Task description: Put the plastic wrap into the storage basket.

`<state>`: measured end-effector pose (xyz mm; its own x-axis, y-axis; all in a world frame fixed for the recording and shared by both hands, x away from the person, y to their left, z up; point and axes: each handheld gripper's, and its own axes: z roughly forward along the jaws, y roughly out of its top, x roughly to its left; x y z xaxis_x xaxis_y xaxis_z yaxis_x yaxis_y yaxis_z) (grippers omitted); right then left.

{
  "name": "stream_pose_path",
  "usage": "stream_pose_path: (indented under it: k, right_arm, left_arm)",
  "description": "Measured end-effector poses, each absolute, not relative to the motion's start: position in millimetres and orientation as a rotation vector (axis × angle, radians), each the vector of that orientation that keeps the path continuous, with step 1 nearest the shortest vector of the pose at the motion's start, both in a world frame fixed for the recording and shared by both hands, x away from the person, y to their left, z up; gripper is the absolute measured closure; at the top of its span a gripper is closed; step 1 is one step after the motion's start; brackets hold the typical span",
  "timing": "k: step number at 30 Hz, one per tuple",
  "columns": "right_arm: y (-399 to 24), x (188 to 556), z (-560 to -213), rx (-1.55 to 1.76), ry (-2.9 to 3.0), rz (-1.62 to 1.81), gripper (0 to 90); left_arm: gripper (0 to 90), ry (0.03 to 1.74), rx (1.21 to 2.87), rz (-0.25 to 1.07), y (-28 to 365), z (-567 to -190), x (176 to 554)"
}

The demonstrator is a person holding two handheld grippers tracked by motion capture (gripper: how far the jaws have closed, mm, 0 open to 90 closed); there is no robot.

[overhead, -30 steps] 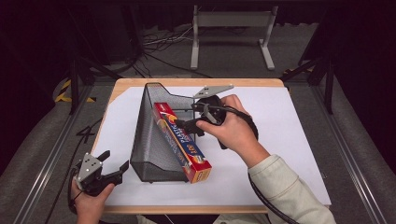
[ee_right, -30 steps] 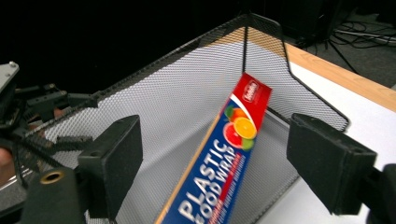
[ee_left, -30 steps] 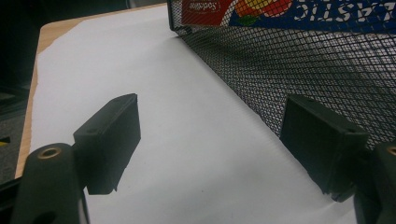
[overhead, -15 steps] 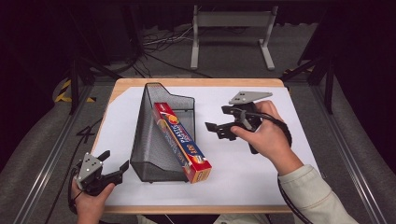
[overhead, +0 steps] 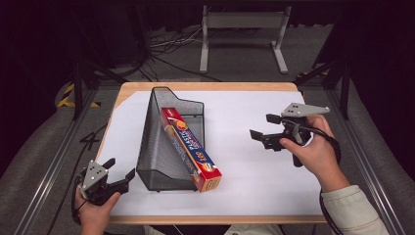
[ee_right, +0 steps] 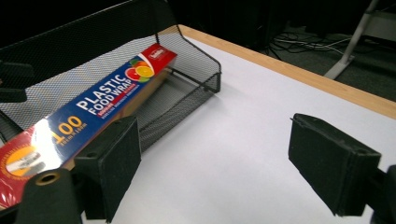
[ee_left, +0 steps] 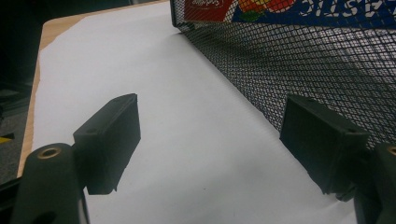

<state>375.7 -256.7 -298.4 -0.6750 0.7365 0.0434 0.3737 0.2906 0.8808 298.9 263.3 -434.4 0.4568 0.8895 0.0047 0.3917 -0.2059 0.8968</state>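
Now right gripper farther from wrap box.

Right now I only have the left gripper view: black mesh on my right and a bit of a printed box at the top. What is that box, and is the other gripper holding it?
Observer: It is a plastic food wrap box, lying slanted in the mesh holder. The right gripper is off to the side, jaws open and holding nothing.
Operator: Is the whole box inside the holder?
Observer: No. In the high view its near end pokes out past the holder's near edge, over the white sheet.
Operator: And where is my gripper on the table?
Observer: The left gripper sits at the near left corner, open, just beside the holder.
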Motion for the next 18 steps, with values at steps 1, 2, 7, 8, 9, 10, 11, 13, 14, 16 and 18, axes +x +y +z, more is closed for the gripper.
stream_pose_path:
  k: [1, 2, 7, 8, 9, 10, 11, 13, 14, 16, 18]
  right_arm:
    - [-261.5, 374.9, -301.3, 1.009, 2.179, 1.349, 17.6]
    - [-266.1, 374.1, -304.7, 1.017, 2.164, 1.362, 17.6]
    - [-290.3, 372.2, -332.4, 1.066, 2.138, 1.357, 17.6]
    - [-294.6, 371.9, -338.4, 1.073, 2.137, 1.343, 17.6]
    - [-298.7, 371.6, -344.5, 1.086, 2.135, 1.335, 17.6]
    - [-303.6, 370.4, -352.0, 1.105, 2.135, 1.330, 17.6]
    - [-306.8, 369.2, -357.8, 1.121, 2.126, 1.333, 17.6]
    - [-314.5, 366.8, -370.1, 1.146, 2.129, 1.327, 17.6]
    - [-316.8, 366.1, -373.9, 1.155, 2.132, 1.323, 17.6]
    - [-322.5, 364.4, -383.3, 1.166, 2.137, 1.301, 17.6]
    - [-327.5, 362.6, -390.9, 1.172, 2.141, 1.283, 17.6]
  left_arm:
    - [20.8, 1.093, 1.793, 0.684, 263.3, -434.4, 298.8]
    - [20.8, 1.094, 1.792, 0.684, 263.3, -434.4, 298.8]
    - [20.8, 1.092, 1.797, 0.684, 262.9, -435.4, 299.4]
    - [20.7, 1.091, 1.800, 0.685, 262.9, -435.7, 299.5]
    - [20.7, 1.094, 1.802, 0.686, 262.9, -435.8, 299.5]
    - [20.5, 1.095, 1.803, 0.683, 263.0, -436.0, 299.6]
    - [20.5, 1.097, 1.803, 0.680, 262.9, -436.4, 299.7]
    - [20.3, 1.103, 1.806, 0.678, 262.9, -437.0, 299.6]
    - [20.3, 1.104, 1.808, 0.678, 263.1, -437.1, 299.6]
    - [20.1, 1.104, 1.809, 0.675, 263.2, -437.5, 299.7]
    - [20.1, 1.102, 1.813, 0.677, 263.2, -437.5, 299.9]
